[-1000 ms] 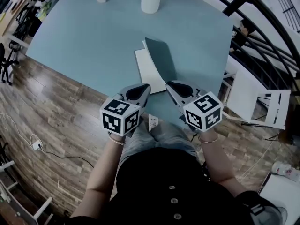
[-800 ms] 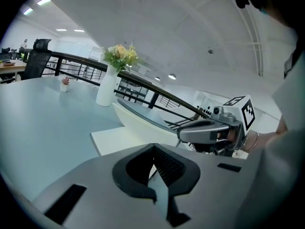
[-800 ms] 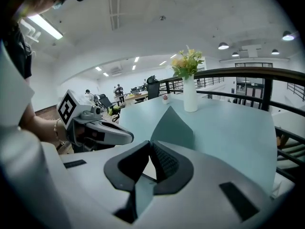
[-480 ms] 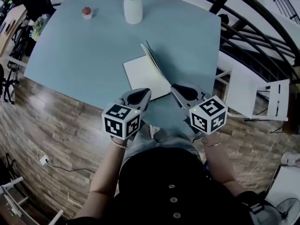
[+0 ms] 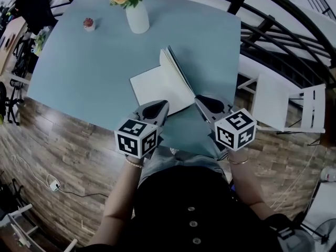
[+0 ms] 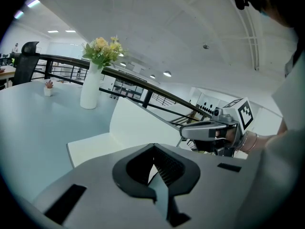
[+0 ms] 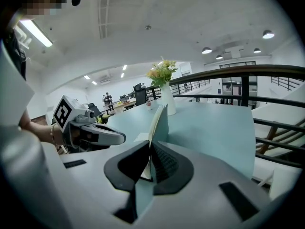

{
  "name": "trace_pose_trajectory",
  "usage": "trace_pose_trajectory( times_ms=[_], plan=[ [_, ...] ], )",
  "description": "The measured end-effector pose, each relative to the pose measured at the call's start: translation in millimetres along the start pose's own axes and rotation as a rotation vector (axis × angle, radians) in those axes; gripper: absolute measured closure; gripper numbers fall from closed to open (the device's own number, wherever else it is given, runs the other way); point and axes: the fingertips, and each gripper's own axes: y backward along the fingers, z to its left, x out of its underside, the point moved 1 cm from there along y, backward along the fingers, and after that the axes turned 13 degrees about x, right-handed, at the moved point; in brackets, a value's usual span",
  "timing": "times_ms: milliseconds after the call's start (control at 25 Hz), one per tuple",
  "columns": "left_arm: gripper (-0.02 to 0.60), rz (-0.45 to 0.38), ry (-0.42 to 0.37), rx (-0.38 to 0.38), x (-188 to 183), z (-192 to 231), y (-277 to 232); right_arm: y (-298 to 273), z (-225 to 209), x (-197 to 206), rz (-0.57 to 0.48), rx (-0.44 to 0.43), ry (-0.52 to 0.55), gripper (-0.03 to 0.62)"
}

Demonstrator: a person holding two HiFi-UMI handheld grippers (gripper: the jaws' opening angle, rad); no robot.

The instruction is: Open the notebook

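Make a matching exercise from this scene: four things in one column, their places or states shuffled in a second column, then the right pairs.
Things
1. white vase of yellow flowers
2. small pot with a red plant
3. teal cover of the notebook
4. white folding chair

Places or states
A. on the wooden floor, right of the light blue table
B. raised off the white pages
C. far side of the table, beyond the notebook
D. far left part of the table

Pairs: 1-C, 2-D, 3-B, 4-A
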Motion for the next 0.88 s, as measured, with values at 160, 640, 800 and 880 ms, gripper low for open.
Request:
trace_pose_trajectory(
  times_ms=[160, 640, 800, 880],
  plan=[
    [0.563, 0.009, 0.001, 0.000, 1.9, -3.7, -11.3, 0.2, -11.8, 4.3, 0.006, 0.010, -0.013, 0.571],
    [0.563, 0.024, -0.003, -0.022, 4.3, -5.9, -24.7, -3.6, -54.0, 23.8, 0.042, 0.084, -0.071, 0.565],
    [0.564, 0.028, -0.001, -0.030, 5.0, -3.7, -25.5, -6.2, -63.9, 30.9, 0.062, 0.109, -0.075, 0.563],
    [0.563, 0.030, 0.002, -0.032, 6.2, -2.4, -27.1, -7.8, -67.9, 33.9, 0.071, 0.121, -0.072, 0.563]
  ],
)
